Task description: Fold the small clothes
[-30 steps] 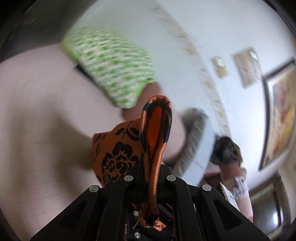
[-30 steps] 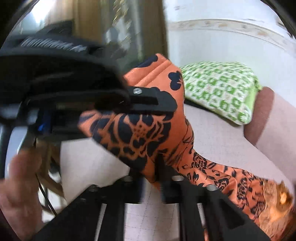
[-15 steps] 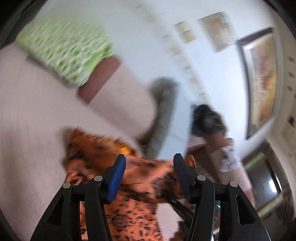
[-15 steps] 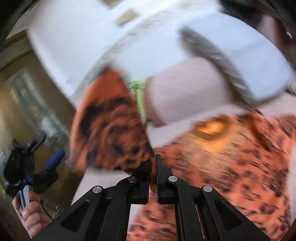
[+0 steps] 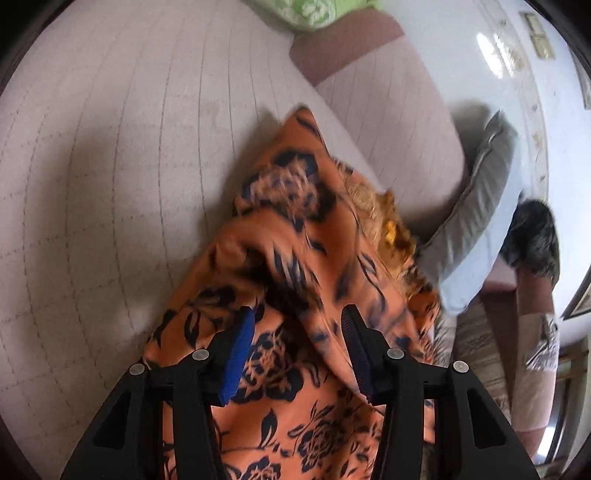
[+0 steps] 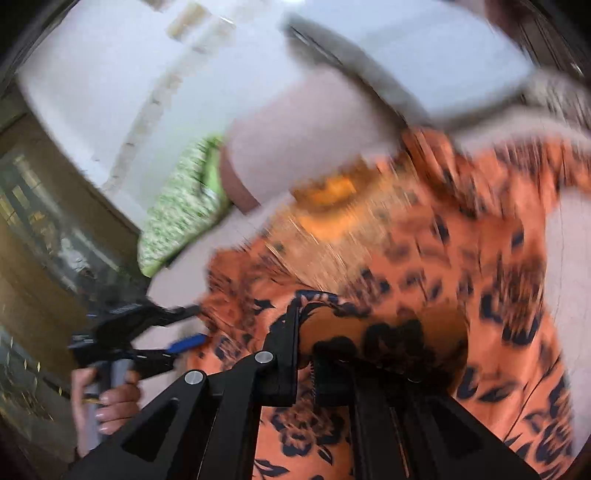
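1. Left wrist view. The left gripper (image 5: pixel 297 345) hangs over the orange floral garment (image 5: pixel 295 236), which lies rumpled in a long strip on the pale quilted sofa seat (image 5: pixel 110 166). Its jaws stand apart and are closing; a raised ridge of cloth runs between the blue pads (image 5: pixel 238 354), but neither pad presses on it. A grey cushion (image 5: pixel 476 221) leans at the garment's far side, and a green patterned cushion (image 5: pixel 314 11) sits at the seat's back edge.

2. Right wrist view (blurred). The right gripper (image 6: pixel 304 363) is pressed together on a hem of the same garment (image 6: pixel 443 236), and the cloth drapes over its right finger. The left gripper (image 6: pixel 184 328) shows at the left, held in a person's hand (image 6: pixel 107 402), its tips at the garment's edge.

3. Progress, as a judgement. The garment lies on the seat, bunched with uneven layers; no flat, squared fold is visible. The fold appears at an early or middle stage: spreading, aligning the edges and the remaining folds are left.
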`<state>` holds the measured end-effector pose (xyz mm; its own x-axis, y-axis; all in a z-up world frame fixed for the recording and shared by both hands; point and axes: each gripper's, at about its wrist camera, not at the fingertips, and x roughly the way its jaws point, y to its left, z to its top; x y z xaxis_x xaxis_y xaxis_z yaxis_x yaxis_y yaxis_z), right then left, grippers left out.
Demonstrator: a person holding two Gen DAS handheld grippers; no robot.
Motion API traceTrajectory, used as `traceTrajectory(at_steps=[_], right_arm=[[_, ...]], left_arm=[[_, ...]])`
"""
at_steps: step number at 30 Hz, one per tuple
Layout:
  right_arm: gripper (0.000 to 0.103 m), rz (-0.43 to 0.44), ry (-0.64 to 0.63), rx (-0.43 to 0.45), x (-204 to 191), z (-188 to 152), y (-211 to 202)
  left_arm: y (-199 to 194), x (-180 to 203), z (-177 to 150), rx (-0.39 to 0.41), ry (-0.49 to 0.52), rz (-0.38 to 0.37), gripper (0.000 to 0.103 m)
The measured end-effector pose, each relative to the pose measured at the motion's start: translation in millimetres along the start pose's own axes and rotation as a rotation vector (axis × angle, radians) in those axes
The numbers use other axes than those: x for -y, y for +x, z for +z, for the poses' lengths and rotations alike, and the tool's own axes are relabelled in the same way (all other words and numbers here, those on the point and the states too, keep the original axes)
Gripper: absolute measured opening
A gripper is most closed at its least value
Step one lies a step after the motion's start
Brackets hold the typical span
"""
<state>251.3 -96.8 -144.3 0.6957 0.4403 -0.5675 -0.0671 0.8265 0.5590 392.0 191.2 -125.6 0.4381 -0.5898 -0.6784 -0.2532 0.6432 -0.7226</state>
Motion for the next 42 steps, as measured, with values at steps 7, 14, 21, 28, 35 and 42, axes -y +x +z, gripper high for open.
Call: traceTrajectory(at_steps=[7, 14, 21, 28, 35, 42], right_arm=[[0.012, -0.173, -0.218, 0.012, -35.0, -7.5, -26.8], [0.038, -0.242, -0.094, -0.251, 0.1, -34.5, -12.6], [0.056, -0.241, -0.075, -0.214, 6.0, -19.5, -46.2], [0.058, -0.285, 0.026, -0.173, 45.0, 24.1, -46.5], [0.039, -0.454, -0.049, -0.461, 87.3, 15.4, 37.4], [0.011, -0.443, -0.106, -0.391, 58.5, 24.3, -6.4]], left_arm=[[10.0, -18.8, 9.6, -0.037, -0.025, 0.059, 0.048], [-2.4, -18.6, 14.1, -0.022, -0.009, 0.057, 0.048], [11.4, -10.8, 5.0, -0.047, -0.011, 0.088, 0.048], [17.8, -2.0, 2.5, -0.059, 0.01, 0.093, 0.048], [23.8, -4.0, 3.7, -0.057, 0.01, 0.111, 0.048], [17.8, -5.0, 5.9, -0.041, 0.005, 0.106, 0.048]])
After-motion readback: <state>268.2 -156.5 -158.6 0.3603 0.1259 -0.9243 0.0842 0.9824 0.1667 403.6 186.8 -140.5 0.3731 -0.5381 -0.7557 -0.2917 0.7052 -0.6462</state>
